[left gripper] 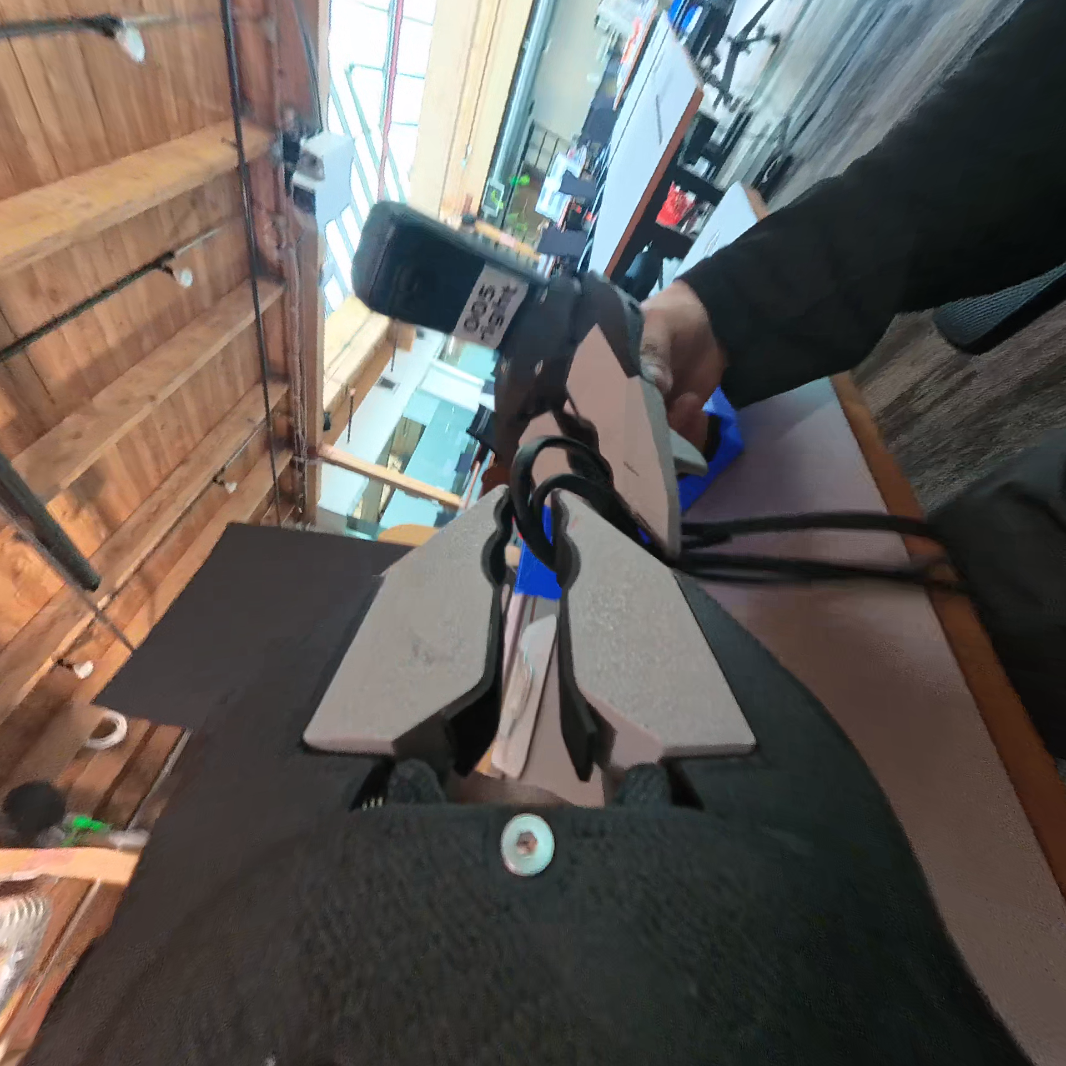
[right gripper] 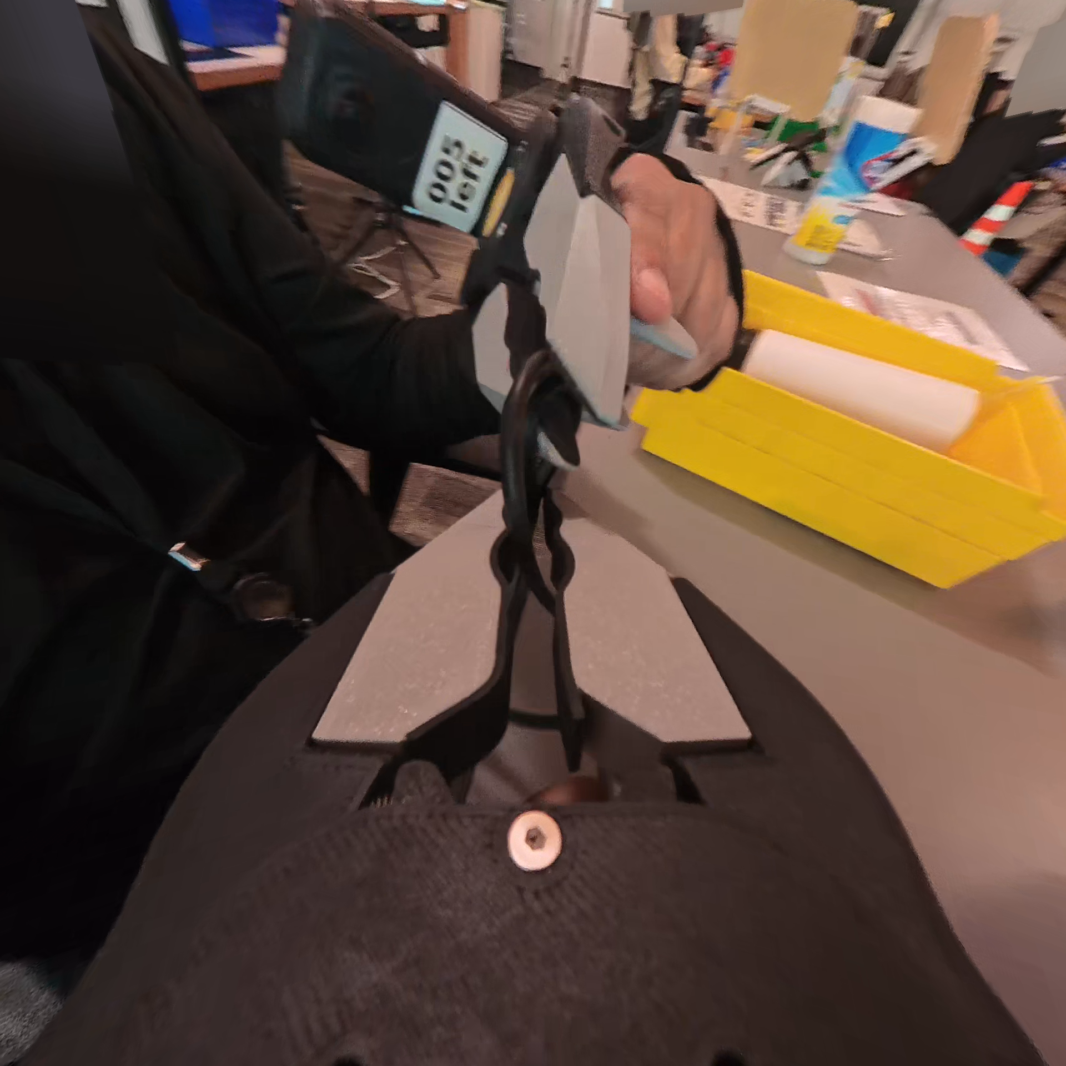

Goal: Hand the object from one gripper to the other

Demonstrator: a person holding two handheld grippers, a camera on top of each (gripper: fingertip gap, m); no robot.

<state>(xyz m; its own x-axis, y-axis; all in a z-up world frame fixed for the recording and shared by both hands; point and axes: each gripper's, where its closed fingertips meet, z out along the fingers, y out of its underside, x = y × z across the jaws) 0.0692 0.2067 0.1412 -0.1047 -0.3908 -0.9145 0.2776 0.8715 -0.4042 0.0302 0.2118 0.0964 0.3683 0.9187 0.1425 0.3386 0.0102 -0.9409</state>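
A black cord (left gripper: 807,522) runs between both grippers above the table. In the left wrist view my left gripper (left gripper: 530,519) has its jaws slightly parted. Two loops of the cord stand between its pads with space showing between them, so the pads do not clamp it. My right gripper (right gripper: 533,554) is shut on the black cord (right gripper: 513,438), whose strands run down between its fingertips. The left gripper also shows in the right wrist view (right gripper: 545,438), just beyond the right one, with the cord looped at its tips. The right gripper shows in the left wrist view (left gripper: 577,438), held by a hand.
A yellow bin (right gripper: 836,461) holding a white roll (right gripper: 854,381) stands on the grey table (right gripper: 807,634) to the right. A white and blue canister (right gripper: 848,173) and papers lie farther back. A blue object (left gripper: 536,571) lies on the table under the grippers. A black bag (left gripper: 1009,548) sits at the table edge. The left gripper's tips are roughly 5 centimeters from the right gripper's.
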